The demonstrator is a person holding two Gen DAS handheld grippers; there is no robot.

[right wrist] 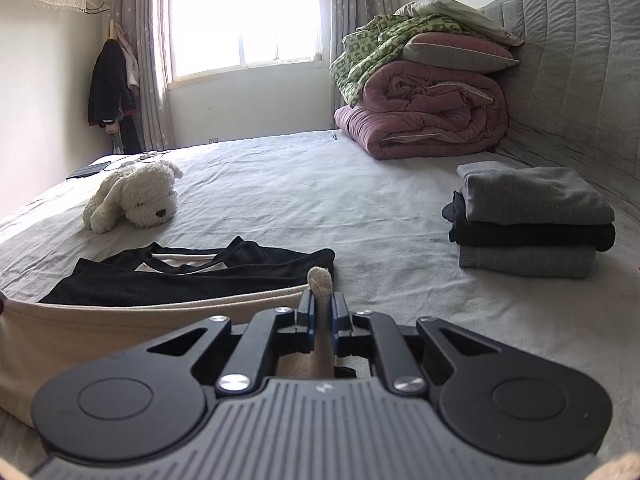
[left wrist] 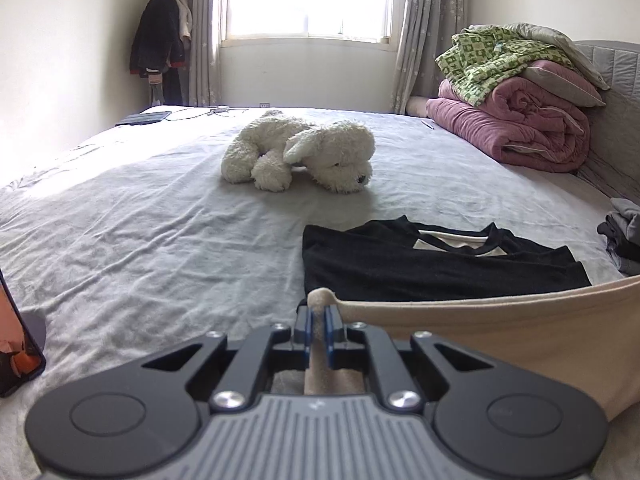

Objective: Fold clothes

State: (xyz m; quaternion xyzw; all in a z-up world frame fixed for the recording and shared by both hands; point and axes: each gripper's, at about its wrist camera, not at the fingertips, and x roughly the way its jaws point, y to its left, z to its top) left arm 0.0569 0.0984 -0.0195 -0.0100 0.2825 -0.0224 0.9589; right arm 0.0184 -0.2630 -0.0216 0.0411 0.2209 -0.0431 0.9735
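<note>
A shirt with a cream body (left wrist: 520, 332) and black sleeves and collar (left wrist: 420, 264) lies on the bed. Its sleeves are folded in over the chest. My left gripper (left wrist: 319, 316) is shut on the left corner of the cream hem and holds it raised off the sheet. My right gripper (right wrist: 321, 306) is shut on the right hem corner of the same shirt (right wrist: 100, 328), also raised. The hem stretches taut between the two grippers. The black upper part (right wrist: 192, 272) lies flat beyond it.
A white plush dog (left wrist: 304, 152) lies mid-bed, also in the right wrist view (right wrist: 132, 200). A stack of folded grey and black clothes (right wrist: 528, 224) sits at the right. Rolled pink and green quilts (right wrist: 424, 92) lean on the grey headboard (right wrist: 580, 80). A phone (left wrist: 16, 340) lies at the left.
</note>
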